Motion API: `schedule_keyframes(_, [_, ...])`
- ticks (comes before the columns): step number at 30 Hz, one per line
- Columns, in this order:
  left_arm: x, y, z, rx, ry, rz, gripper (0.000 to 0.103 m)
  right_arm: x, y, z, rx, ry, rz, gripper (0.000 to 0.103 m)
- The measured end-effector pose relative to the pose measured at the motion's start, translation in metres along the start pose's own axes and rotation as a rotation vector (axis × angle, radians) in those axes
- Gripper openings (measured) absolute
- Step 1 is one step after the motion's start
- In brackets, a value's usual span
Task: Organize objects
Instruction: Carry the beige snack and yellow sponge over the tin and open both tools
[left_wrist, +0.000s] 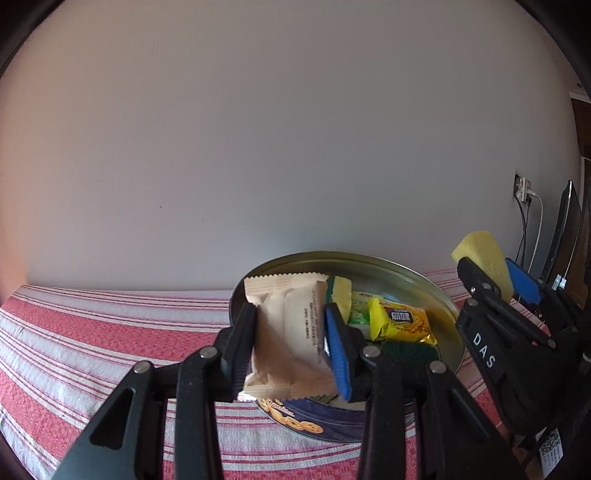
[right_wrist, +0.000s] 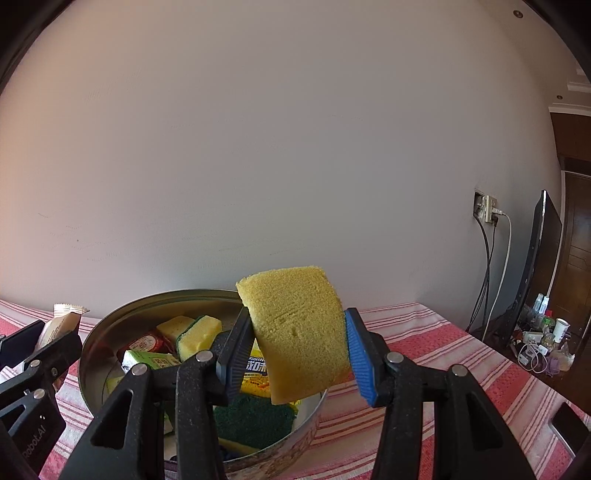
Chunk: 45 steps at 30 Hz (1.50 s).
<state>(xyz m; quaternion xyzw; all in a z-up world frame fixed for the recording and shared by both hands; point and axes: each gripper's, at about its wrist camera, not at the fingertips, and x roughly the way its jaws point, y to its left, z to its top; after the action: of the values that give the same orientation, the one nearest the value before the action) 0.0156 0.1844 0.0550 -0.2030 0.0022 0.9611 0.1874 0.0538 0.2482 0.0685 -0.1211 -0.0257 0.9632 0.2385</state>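
Note:
My left gripper (left_wrist: 291, 347) is shut on a beige snack packet (left_wrist: 286, 332), held just above the near rim of a round metal tin (left_wrist: 417, 271). Inside the tin lie a yellow snack pack (left_wrist: 404, 319), a green packet (left_wrist: 358, 314) and yellow-green sponges (left_wrist: 341, 291). My right gripper (right_wrist: 295, 358) is shut on a yellow sponge (right_wrist: 299, 332), raised over the tin (right_wrist: 110, 321). From the left wrist view that gripper (left_wrist: 495, 280) and its sponge (left_wrist: 484, 258) sit to the tin's right. The left gripper with its packet (right_wrist: 61, 321) shows at the right wrist view's left edge.
A red and white striped cloth (left_wrist: 110, 332) covers the table, against a plain white wall. At the far right stand a wall socket with cables (right_wrist: 487, 210), a dark screen (right_wrist: 535, 266) and a cluttered low surface (right_wrist: 543, 339). A dark green scouring pad (right_wrist: 251, 417) lies in the tin.

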Motion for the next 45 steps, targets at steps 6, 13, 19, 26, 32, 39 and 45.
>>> schedule_keyframes(6, [0.019,-0.015,0.0,-0.003,0.025,-0.014,0.037,0.015,-0.017,0.001,0.029,0.011,-0.023,0.051])
schedule_keyframes(13, [0.034,-0.029,-0.001,0.019,0.055,-0.012,0.037,0.027,-0.011,-0.003,0.06,0.07,0.045,0.051])
schedule_keyframes(19, [0.048,-0.038,-0.002,0.007,0.095,-0.001,0.037,0.038,-0.001,-0.007,0.046,0.113,0.087,0.051])
schedule_keyframes(26, [0.064,-0.045,0.004,0.009,0.131,0.031,0.037,0.045,0.013,-0.01,0.038,0.168,0.147,0.051])
schedule_keyframes(32, [0.069,-0.048,0.005,0.026,0.136,0.061,0.037,0.06,0.009,-0.006,0.017,0.194,0.179,0.051])
schedule_keyframes(39, [0.079,-0.048,0.006,0.026,0.147,0.099,0.037,0.069,0.017,-0.009,0.009,0.236,0.231,0.051])
schedule_keyframes(45, [0.089,-0.043,-0.002,0.022,0.155,0.107,0.037,0.096,0.0,-0.017,-0.001,0.28,0.258,0.051])
